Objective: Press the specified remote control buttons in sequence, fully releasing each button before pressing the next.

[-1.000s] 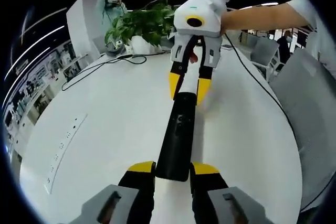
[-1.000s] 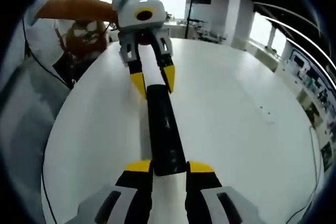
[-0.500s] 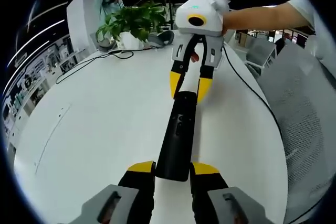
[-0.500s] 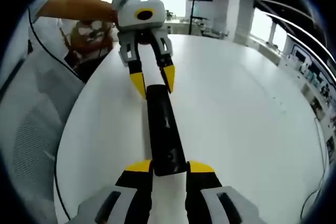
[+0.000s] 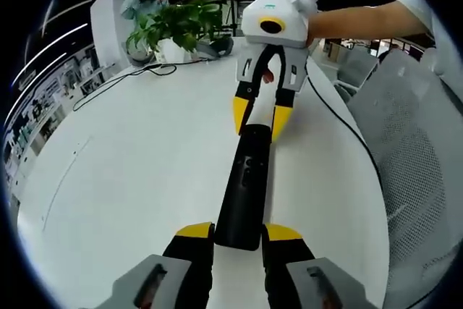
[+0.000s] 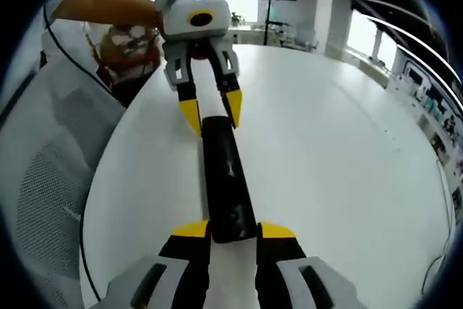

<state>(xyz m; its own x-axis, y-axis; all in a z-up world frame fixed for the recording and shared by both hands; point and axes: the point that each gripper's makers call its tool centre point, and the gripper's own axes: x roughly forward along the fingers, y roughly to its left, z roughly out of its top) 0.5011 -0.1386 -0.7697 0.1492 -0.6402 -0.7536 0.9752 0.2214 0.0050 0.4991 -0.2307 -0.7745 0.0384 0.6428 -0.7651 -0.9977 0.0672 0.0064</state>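
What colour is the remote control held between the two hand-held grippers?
Black. The remote control shows best in the left gripper view.

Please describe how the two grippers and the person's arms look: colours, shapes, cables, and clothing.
Both are alike. The left gripper and the right gripper have grey bases, black jaws and yellow tips. Seen from the opposite side, each has a rounded white housing with a yellow-ringed black lens, and the right one has a small green mark. A black cable trails behind the right gripper. The person wears a white short sleeve.

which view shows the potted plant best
The left gripper view: the potted plant stands at the far edge of the white table, leaves plain, beside a black cable. The right gripper view faces away, toward a mesh chair.
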